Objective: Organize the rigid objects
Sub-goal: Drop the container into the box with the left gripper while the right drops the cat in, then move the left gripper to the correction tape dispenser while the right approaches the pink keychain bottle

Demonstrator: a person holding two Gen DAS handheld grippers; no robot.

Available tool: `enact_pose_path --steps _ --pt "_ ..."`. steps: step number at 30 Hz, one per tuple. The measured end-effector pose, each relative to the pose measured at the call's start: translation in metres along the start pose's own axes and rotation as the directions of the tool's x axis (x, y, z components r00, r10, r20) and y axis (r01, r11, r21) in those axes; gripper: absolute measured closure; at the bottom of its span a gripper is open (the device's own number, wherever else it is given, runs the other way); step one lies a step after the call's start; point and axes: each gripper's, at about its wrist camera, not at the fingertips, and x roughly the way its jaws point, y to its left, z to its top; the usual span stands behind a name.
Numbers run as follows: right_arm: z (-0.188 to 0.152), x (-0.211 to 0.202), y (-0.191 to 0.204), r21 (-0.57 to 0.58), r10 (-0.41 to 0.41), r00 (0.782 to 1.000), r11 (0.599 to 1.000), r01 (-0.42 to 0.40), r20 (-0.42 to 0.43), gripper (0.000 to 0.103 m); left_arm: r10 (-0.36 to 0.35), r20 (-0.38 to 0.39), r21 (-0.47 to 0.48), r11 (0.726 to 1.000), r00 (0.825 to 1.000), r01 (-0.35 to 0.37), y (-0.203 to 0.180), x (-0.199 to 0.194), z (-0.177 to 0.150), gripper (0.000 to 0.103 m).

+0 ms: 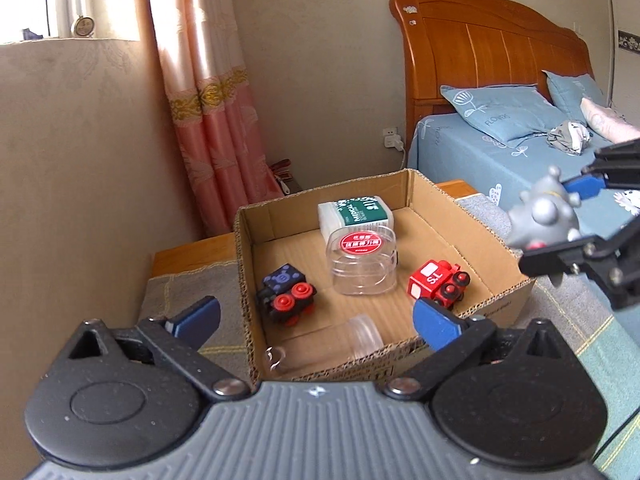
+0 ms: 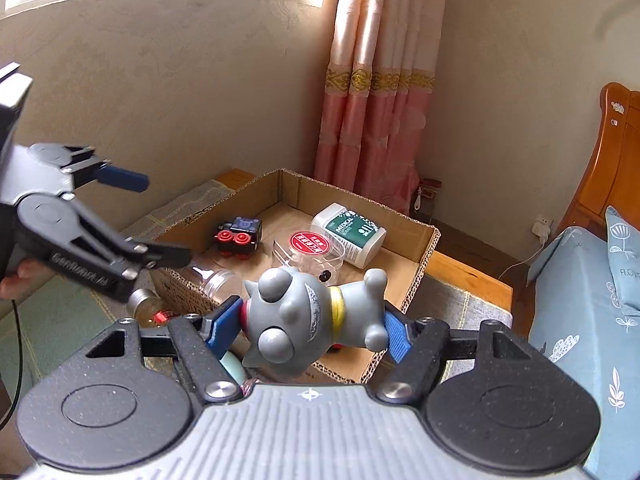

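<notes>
Jaws of right gripper (image 2: 312,330) clamp grey figurine (image 2: 308,320) crosswise.

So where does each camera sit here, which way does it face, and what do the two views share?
Left wrist: on the left gripper, jaws open and empty, looking down into the cardboard box; the right gripper enters at right.
Right wrist: on the right gripper, shut on the grey figure, facing the box from its other side; the left gripper and a hand show at left.
Shared: box, black toy train, green-labelled container.
</notes>
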Motion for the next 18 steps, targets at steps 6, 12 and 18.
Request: enact_pose_path --steps 6,12,18 --pt "0.028 0.033 -0.012 0.003 -0.014 0.999 1.0 0.014 -0.035 0.027 0.037 0.008 -0.058 0.998 0.999 -0.036 0.009 -0.022 -0.021 0.001" --pt "0.052 0.07 -0.018 -0.013 -0.07 0.995 0.998 0.069 -0.069 0.026 0.046 0.011 -0.092 0.995 0.999 -0.045 0.017 -0.035 -0.031 0.001" --pt "0.056 0.074 -0.02 0.007 -0.112 0.992 0.994 0.112 -0.052 0.0 0.053 0.017 -0.113 0.992 0.998 -0.05 0.022 -0.041 -0.035 0.001"
